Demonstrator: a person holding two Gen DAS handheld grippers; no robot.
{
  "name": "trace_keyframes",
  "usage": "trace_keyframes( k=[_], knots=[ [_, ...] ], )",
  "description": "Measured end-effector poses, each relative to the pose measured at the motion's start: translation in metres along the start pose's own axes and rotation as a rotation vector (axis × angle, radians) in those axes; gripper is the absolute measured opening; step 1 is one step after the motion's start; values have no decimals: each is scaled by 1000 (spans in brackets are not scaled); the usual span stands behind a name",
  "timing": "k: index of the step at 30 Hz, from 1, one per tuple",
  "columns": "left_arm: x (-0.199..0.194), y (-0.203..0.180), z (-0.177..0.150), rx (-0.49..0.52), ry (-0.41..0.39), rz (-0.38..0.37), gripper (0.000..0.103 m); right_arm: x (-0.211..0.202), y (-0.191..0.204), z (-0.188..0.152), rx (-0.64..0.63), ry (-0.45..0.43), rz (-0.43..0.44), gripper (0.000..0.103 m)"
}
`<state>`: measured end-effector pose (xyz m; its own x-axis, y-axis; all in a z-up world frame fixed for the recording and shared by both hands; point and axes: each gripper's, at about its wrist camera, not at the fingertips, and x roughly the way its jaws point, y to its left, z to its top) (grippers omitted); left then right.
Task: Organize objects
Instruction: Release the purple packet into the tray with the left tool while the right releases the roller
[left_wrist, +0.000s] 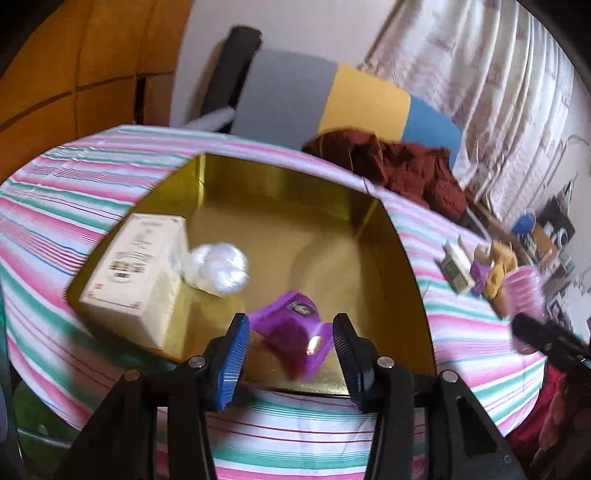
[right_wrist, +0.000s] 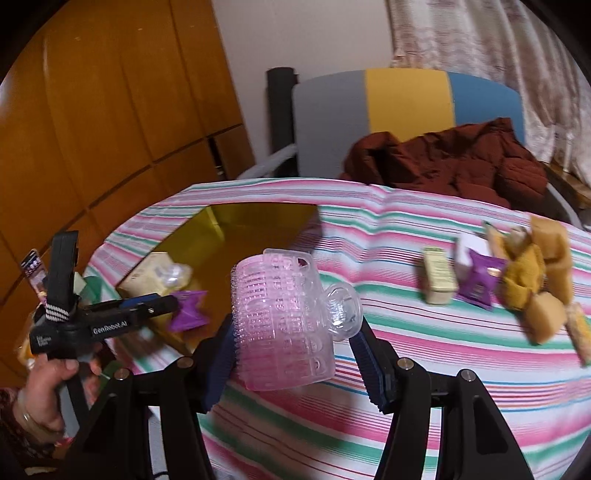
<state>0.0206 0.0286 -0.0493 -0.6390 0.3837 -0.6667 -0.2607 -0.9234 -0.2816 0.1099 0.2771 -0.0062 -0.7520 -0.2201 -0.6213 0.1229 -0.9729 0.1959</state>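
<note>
The gold tray (left_wrist: 402, 258) sits on the striped tablecloth (left_wrist: 92, 177) and already contains a cream box (left_wrist: 136, 273), a white wad (left_wrist: 218, 271) touching the box, and a purple packet (left_wrist: 291, 332).

Left gripper (left_wrist: 291, 354): jaws spread, with the purple packet lying between the blue pads (left_wrist: 236, 354) but touching neither. The packet appears to rest on the tray floor near the front wall; whether it is fully settled cannot be told because of blur.

Right gripper (right_wrist: 295, 354): jaws pinching a pink hair roller (right_wrist: 280, 325). The roller stands with its long axis roughly upright between the pads, and a clear clip part (right_wrist: 341, 314) projects to the right side.

Governing relation: seen from the right wrist camera, the tray lies forward and to the left of the right gripper, with the left gripper occupying the near corner of the tray. The roller is carried above the tablecloth, apart from the tray. In judgement, the next move takes the roller leftward over the tray rim, into the open floor area behind the packet.

Remaining items, a small box (right_wrist: 439, 277), a second purple packet (right_wrist: 480, 282) and a yellow soft toy (right_wrist: 532, 280), lie well to the right, nearer the right gripper
</note>
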Motion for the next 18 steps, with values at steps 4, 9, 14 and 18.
trace_keyframes(
  k=[4,9,14,18],
  knots=[
    [-20,11,-1,-51,-87,44,48,18,26,6,-14,27,43,61],
    [-26,17,-1,-92,-110,87,48,45,57,15,-66,60,50,61],
    [-24,17,-1,-106,-96,93,48,76,72,25,-98,98,11,61],
    [-25,15,-1,-102,-91,112,48,107,74,31,-95,141,-17,62]
  ],
)
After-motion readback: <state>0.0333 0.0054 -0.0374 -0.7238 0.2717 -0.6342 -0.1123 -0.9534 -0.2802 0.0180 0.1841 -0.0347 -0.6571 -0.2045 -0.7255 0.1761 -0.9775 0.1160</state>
